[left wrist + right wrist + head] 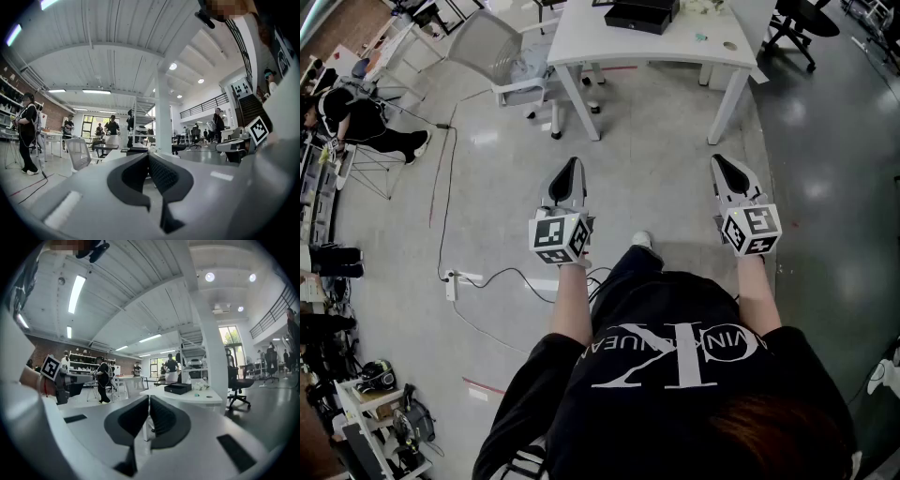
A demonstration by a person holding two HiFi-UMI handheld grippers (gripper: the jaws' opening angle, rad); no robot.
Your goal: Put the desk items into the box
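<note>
Far left, chair (492, 52) stands beside white table (675, 45). Over open floor (652, 178), left gripper (571, 167) has jaws pressed together, empty. On the table, black box (642, 13), with small items (715, 41) to its right. Near the table's front edge but short of it, right gripper (725, 163) is closed too, empty.

Your head camera looks steeply down past your chest to the floor, with the left tongs (571, 164) and right tongs (719, 161) out front and the surface (675, 42) far off at the top edge. Each gripper view sits low behind its tongs, facing level across the room. The right gripper view shares that surface and its box (178, 388).
</note>
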